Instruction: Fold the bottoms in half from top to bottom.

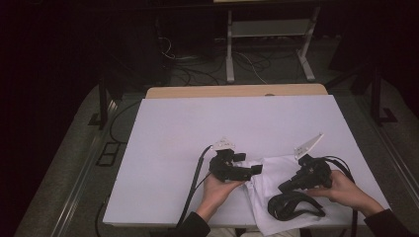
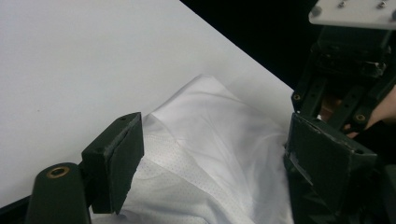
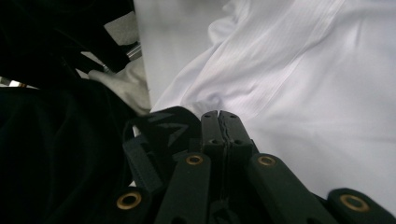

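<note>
White cloth [image 1: 267, 185] lies crumpled at the near edge of the white table [image 1: 197, 133], a black strap [image 1: 291, 205] resting on it. The left gripper [image 1: 249, 169] spans its edge with jaws wide apart; the right gripper [image 1: 286, 186], jaws pressed together, sits over the strap, holding nothing visible.

— What colour is the soft crumpled cloth garment [image 1: 269, 170] by your hands?
— It is white. Close up, part of it [image 2: 163, 177] has tiny dots, and another part [image 3: 299, 60] has thin white stripes.
— And the big flat table top [image 1: 207, 123]?
— White too, and plain. Its far edge is light brown wood.
— What about the looped band [image 1: 291, 205] with your cloth?
— It is black. Close up it [image 3: 161, 126] has grey zigzag marks.
— And your two hand-held grippers?
— Your left gripper [image 1: 242, 170] and right gripper [image 1: 296, 182] are black. Their screws look like gold.
</note>
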A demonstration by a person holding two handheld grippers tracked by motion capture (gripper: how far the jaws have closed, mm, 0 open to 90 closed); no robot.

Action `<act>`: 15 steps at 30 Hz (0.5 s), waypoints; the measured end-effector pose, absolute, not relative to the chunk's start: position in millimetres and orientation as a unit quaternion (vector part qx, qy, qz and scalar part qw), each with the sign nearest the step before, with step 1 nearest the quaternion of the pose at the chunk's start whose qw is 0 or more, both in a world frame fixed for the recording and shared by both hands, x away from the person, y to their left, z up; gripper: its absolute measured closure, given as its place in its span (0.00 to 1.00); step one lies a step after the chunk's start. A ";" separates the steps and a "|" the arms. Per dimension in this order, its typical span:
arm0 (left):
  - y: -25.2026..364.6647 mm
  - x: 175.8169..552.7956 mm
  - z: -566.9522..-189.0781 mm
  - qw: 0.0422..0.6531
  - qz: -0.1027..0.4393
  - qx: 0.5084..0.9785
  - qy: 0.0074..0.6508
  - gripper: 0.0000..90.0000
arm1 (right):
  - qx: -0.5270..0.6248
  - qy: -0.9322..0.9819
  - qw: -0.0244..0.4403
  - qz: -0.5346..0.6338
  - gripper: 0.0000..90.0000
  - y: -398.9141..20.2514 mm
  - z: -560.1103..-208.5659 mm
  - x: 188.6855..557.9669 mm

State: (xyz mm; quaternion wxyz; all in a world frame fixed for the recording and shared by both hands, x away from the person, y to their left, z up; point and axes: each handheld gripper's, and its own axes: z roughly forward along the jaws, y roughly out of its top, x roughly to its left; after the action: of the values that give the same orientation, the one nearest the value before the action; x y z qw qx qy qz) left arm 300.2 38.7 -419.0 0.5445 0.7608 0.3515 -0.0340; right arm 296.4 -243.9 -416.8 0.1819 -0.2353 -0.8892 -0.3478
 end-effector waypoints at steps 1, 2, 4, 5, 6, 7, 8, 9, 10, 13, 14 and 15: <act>38.6 300.2 -419.0 0.545 -0.034 0.760 0.352 0.20 | -0.235 -0.889 0.184 -0.347 0.97 -245.0 -417.4 294.0; 38.7 300.4 -419.0 0.545 -0.034 0.760 0.353 0.20 | -0.235 -0.888 0.187 -0.349 0.97 -245.9 -418.4 291.7; 38.8 300.6 -418.9 0.545 -0.035 0.760 0.353 0.20 | -0.235 -0.885 0.191 -0.353 0.96 -248.1 -420.3 287.5; 38.7 300.6 -419.0 0.545 -0.035 0.760 0.353 0.20 | -0.237 -0.884 0.193 -0.353 0.96 -249.2 -421.2 285.5; 38.4 300.6 -419.2 0.545 -0.035 0.760 0.353 0.20 | -0.236 -0.883 0.196 -0.354 0.96 -250.1 -422.3 283.9; 38.1 300.5 -419.3 0.544 -0.035 0.760 0.353 0.20 | -0.236 -0.883 0.198 -0.353 0.96 -250.8 -423.3 282.2; 37.7 300.5 -419.5 0.544 -0.035 0.760 0.353 0.20 | -0.235 -0.883 0.199 -0.353 0.96 -251.2 -424.6 281.0; 37.2 300.3 -419.6 0.545 -0.036 0.760 0.354 0.20 | -0.234 -0.884 0.203 -0.350 0.96 -251.6 -425.4 279.7; 36.8 300.1 -419.8 0.545 -0.037 0.760 0.353 0.20 | -0.233 -0.884 0.204 -0.351 0.96 -251.7 -426.8 278.6; 36.1 300.2 -420.2 0.544 -0.037 0.761 0.352 0.20 | -0.228 -0.886 0.208 -0.347 0.96 -251.0 -430.5 275.4; 36.0 300.3 -420.3 0.545 -0.038 0.760 0.353 0.20 | -0.227 -0.887 0.208 -0.345 0.95 -250.3 -431.9 274.3; 36.0 300.4 -420.4 0.544 -0.038 0.760 0.353 0.20 | -0.225 -0.888 0.210 -0.342 0.95 -249.4 -433.1 272.9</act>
State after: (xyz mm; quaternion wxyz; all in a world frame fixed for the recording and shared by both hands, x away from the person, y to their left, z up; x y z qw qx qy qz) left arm 300.4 36.0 -420.4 0.5443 0.7601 0.3530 -0.0380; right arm 272.9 -249.4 -433.1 0.2095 -0.2252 -0.8880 -0.3419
